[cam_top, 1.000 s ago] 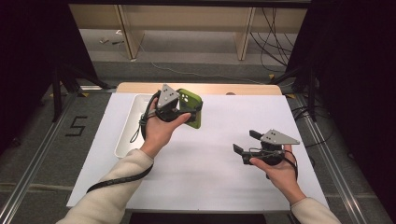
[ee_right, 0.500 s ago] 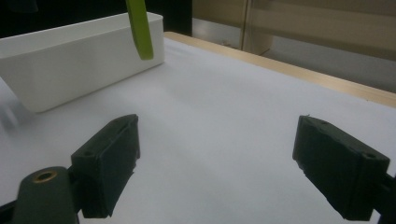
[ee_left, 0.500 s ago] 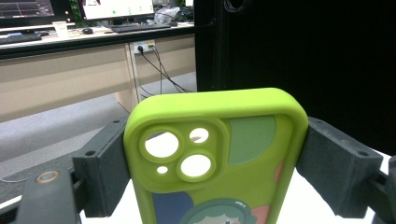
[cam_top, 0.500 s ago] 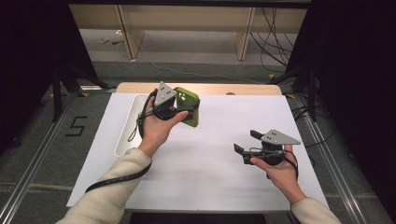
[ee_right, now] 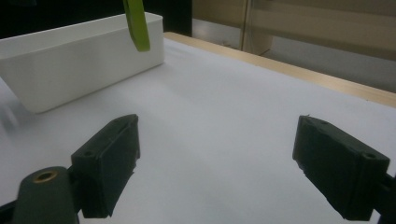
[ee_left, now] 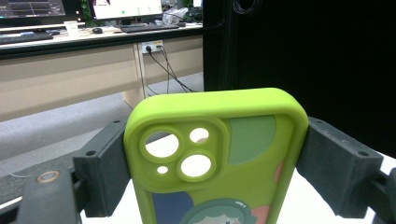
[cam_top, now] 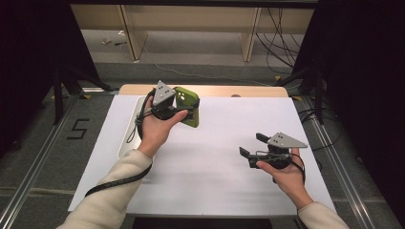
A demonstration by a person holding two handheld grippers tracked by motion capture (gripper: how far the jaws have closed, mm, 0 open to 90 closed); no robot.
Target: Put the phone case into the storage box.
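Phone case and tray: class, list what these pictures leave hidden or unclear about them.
- Phone case: in the left gripper view its lower end is cut off by the bottom edge, so the printed figure is incomplete.
- Tray: in the high view the person's left hand and forearm cover much of it, so its contents cannot be told.
- Tray in the right gripper view: the near wall hides the inside.

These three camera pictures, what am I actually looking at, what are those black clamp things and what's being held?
A person sits at a white table and holds a hand-operated clamp in each hand. The high view looks down from above; the other two pictures come from cameras riding on the clamps, looking along their black jaws. The left gripper is closed on the two sides of a green phone case and holds it in the air near a white tray. The right gripper hovers just above the bare table with its jaws open, holding nothing.
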